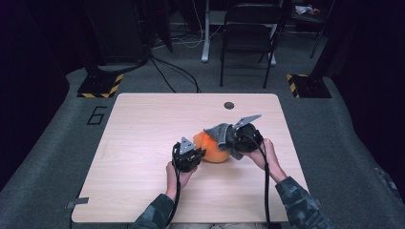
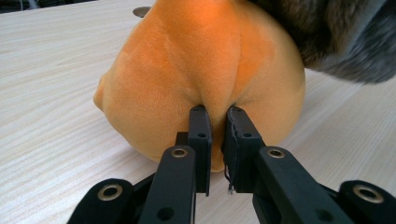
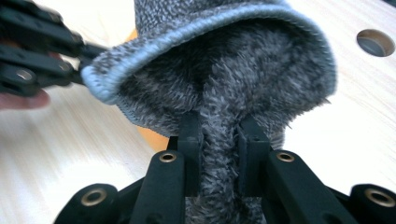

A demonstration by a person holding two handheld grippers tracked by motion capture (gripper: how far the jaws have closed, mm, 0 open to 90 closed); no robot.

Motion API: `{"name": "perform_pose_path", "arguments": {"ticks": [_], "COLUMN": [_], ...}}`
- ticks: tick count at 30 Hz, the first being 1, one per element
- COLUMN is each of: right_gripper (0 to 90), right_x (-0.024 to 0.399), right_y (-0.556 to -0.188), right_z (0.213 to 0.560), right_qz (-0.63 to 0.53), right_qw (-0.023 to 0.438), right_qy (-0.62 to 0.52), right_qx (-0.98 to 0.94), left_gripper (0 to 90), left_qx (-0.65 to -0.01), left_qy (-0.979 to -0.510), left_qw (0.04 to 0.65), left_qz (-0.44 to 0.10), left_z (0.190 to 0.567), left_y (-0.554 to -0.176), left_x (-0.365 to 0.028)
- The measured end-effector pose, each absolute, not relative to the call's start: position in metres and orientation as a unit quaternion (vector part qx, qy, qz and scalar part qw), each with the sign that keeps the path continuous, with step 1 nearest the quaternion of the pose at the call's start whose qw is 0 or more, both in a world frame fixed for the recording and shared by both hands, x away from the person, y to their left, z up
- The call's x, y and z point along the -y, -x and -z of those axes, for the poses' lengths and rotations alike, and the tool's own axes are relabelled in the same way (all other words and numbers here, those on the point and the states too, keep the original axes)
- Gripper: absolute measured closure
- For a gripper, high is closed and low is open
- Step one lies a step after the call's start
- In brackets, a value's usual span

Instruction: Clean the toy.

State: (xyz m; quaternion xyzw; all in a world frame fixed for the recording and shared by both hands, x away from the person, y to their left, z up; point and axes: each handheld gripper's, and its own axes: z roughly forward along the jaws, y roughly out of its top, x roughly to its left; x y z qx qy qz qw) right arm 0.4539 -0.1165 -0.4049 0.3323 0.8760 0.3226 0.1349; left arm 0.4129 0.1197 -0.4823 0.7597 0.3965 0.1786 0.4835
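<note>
An orange plush ball (image 1: 213,148) lies near the middle of the wooden table (image 1: 143,124). A grey knitted cap (image 1: 220,135) with a fuzzy lining covers its right side. My left gripper (image 1: 198,153) sits at the ball's left and is shut on a pinched fold of the orange plush (image 2: 205,70); its pads (image 2: 200,135) press into the fold. My right gripper (image 1: 231,139) is at the ball's right, shut on the fuzzy inside of the cap (image 3: 219,140), whose ribbed rim (image 3: 187,35) arches above the jaws. A sliver of the orange ball (image 3: 152,137) peeks from under the cap.
A round cable hole (image 1: 229,105) is in the table near its far edge, also seen in the right gripper view (image 3: 375,43). Beyond the table stand a black folding chair (image 1: 248,33) and hazard-striped stand bases (image 1: 100,86). Bare tabletop lies to the left and front.
</note>
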Motion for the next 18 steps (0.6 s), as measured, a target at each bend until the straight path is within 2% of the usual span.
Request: {"name": "perform_pose_path", "arguments": {"ticks": [2, 6, 13, 16, 18], "right_gripper": [75.2, 75.1, 75.1, 75.2, 75.2], "right_x": [0.113, 0.115, 0.123, 0.123, 0.122], "right_y": [-0.455, -0.459, -0.467, -0.467, -0.467], "right_z": [0.412, 0.418, 0.424, 0.425, 0.425], "right_qz": [-0.307, -0.310, -0.324, -0.326, -0.325], "right_qw": [0.152, 0.154, 0.136, 0.132, 0.132], "right_qy": [-0.328, -0.338, -0.349, -0.346, -0.343], "right_qx": [-0.880, -0.875, -0.869, -0.870, -0.871], "left_gripper": [80.9, 76.3, 47.3, 42.7, 47.1], "left_qx": [-0.396, -0.380, -0.372, -0.361, -0.361], "left_qy": [-0.760, -0.775, -0.793, -0.800, -0.798], "left_qw": [0.483, 0.470, 0.437, 0.429, 0.429], "left_qz": [-0.178, -0.186, -0.204, -0.212, -0.220], "left_z": [0.482, 0.479, 0.478, 0.484, 0.488], "left_y": [-0.413, -0.412, -0.415, -0.417, -0.417], "left_x": [-0.120, -0.121, -0.118, -0.111, -0.109]}}
